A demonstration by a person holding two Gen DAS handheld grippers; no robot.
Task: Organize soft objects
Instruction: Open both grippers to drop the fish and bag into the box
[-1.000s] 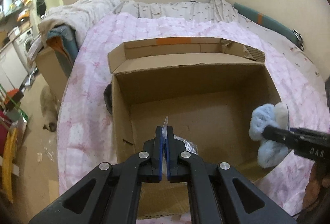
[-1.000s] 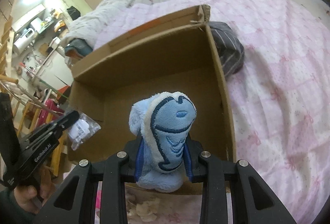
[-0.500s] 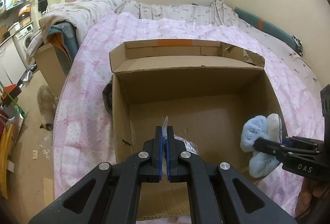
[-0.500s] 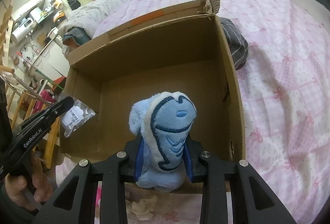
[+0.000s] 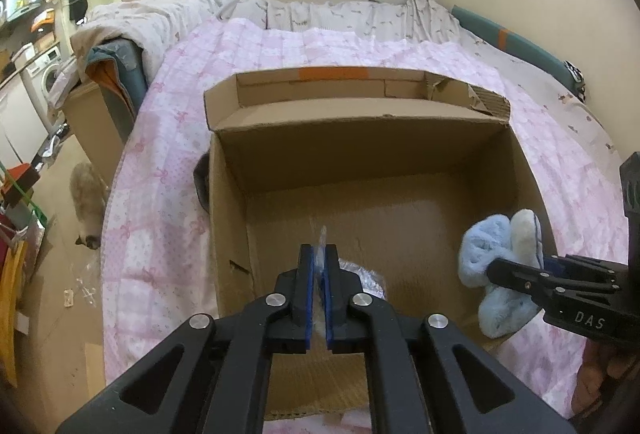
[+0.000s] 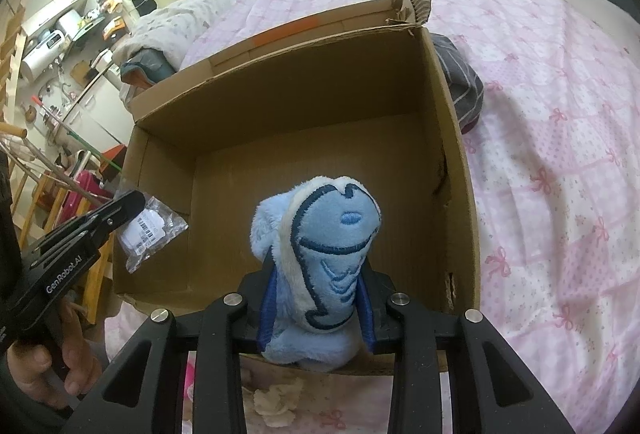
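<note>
An open cardboard box (image 5: pixel 368 138) (image 6: pixel 456 138) sits on a pink quilted bed; its inside looks bare. My left gripper (image 5: pixel 319 266) is shut on a clear plastic bag of white items (image 5: pixel 362 278) and holds it over the box's near left corner; the bag also shows in the right wrist view (image 6: pixel 150 230). My right gripper (image 6: pixel 316 294) is shut on a light blue plush toy (image 6: pixel 324 254) with dark blue stitching, held over the box's near right edge. The plush also shows in the left wrist view (image 5: pixel 500 266).
A dark grey striped cloth (image 6: pixel 460 82) lies on the bed against the box's right wall. A rumpled grey blanket (image 5: pixel 168 14) lies at the bed's far left. A furry animal (image 5: pixel 86 202) lies on the floor left of the bed. White scraps (image 6: pixel 276 400) lie below the box's near edge.
Both grippers have moved forward and over the box with their loads. The plush has shifted left and lower, over the box's near right edge. The bag stays gripped.
</note>
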